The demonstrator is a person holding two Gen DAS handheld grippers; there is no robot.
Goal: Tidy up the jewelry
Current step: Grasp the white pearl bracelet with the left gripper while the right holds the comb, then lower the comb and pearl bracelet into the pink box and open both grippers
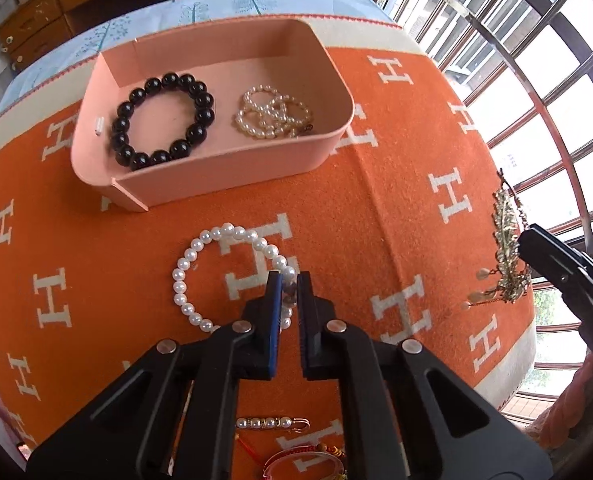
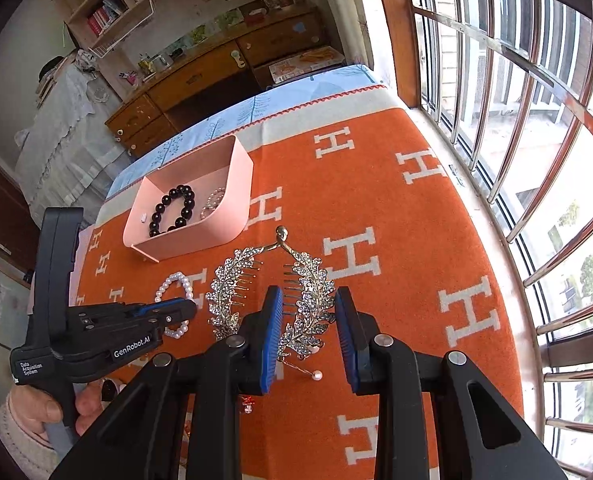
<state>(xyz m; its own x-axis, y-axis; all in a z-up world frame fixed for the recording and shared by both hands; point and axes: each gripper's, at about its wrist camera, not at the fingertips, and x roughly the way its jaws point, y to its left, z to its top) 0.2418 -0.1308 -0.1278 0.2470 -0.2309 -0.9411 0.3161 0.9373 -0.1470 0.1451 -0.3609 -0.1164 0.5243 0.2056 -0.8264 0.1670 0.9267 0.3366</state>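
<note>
Orange wool-like cloth patterned with white H letters covers the table and serves as the sorting ground, with the loose pieces spread low in the frames and a pink tray set in the upper middle of the left wrist view as the place to gather them. Two pieces already lie in the tray, a black bead bracelet on its left side and a heap of small cream pearls on its right, apart from each other, which suggests each item gets its own spot. Below the tray, at centre frame, a white pearl bracelet lies flat on the cloth, and the left gripper points steeply down at its right-hand arc with its jaws drawn close onto the beads, a pinch on a single strand that should lift the whole loop; the bracelet is not yet raised. In the right wrist view the right gripper stands partly open around one leafy branch of a rhinestone hair comb, which hangs slightly clear of the cloth; its padded fingers appear to press the branch's edges, likely gripping there because the flat leaf band gives firmer purchase than the thin teeth. A hand at lower left of that view holds the left tool's handle. A short pearl pin and a red cord bracelet wait at the bottom edge of the left wrist view, judged next in line for the tray.
</note>
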